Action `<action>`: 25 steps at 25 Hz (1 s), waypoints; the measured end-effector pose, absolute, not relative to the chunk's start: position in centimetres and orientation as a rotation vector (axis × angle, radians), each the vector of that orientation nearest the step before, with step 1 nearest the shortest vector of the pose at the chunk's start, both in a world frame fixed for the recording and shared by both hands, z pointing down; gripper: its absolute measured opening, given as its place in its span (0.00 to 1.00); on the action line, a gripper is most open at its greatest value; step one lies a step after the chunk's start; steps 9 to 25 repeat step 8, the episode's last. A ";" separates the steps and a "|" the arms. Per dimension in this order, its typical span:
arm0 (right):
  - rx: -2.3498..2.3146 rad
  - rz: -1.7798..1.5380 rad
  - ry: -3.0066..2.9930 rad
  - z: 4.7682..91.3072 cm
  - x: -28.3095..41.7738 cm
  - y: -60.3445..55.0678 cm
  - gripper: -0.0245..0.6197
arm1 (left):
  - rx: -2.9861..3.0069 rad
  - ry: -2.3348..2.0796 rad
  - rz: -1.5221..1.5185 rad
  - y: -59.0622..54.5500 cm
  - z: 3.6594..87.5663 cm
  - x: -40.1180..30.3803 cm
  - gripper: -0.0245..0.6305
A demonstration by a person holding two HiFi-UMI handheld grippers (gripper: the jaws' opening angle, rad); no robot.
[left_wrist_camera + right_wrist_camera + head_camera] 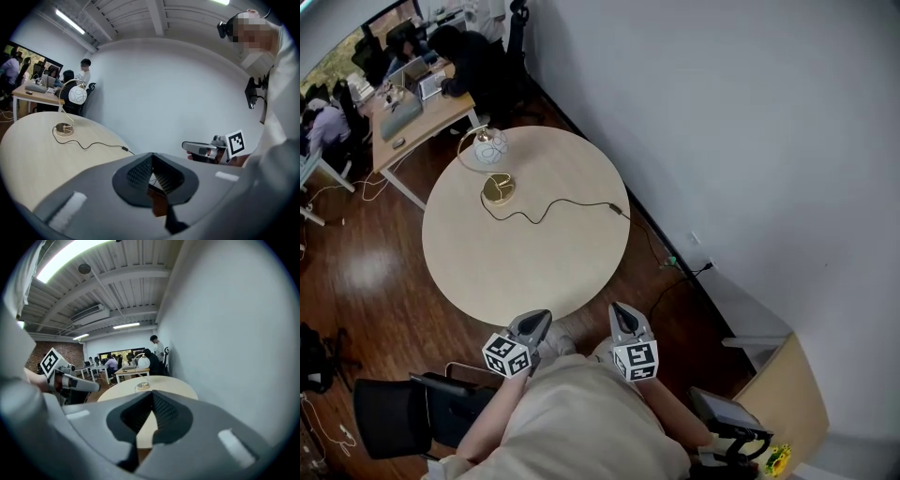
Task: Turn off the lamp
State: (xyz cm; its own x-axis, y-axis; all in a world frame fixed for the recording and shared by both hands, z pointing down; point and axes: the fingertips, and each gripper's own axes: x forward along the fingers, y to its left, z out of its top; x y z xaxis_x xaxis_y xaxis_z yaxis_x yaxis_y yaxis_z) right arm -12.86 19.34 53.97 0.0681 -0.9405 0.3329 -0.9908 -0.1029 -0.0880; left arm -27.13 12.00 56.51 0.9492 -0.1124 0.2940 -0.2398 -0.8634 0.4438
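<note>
The lamp stands on the far side of the round beige table [562, 272], with a gold base [497, 188] and a white globe shade [490, 148]. Its black cord runs right to an inline switch [615, 208] near the table's edge. My left gripper [534, 326] and right gripper [623, 319] hang side by side just off the near rim, close to my body, both shut with nothing in them. In the left gripper view the shade [78, 95], base [64, 129] and switch [125, 149] lie far beyond the jaws [152, 157]. The right gripper view shows the lamp [143, 363] far past its jaws [152, 394].
The cord drops off the table's right side to a wall socket [694, 270]. A white wall runs along the right. Office desks with seated people [412, 103] stand at the back left. A black chair [394, 412] is at the near left and a wooden cabinet [787, 394] at the near right.
</note>
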 end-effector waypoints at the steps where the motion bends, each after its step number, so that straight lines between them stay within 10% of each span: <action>1: 2.166 0.464 -1.992 54.1 -13.6 19.0 0.03 | 2.611 -0.254 0.372 11.8 56.8 -27.8 0.02; 25: 2.157 0.486 -1.924 54.4 -16.3 20.8 0.03 | 2.562 -0.207 0.428 14.5 58.2 -30.6 0.02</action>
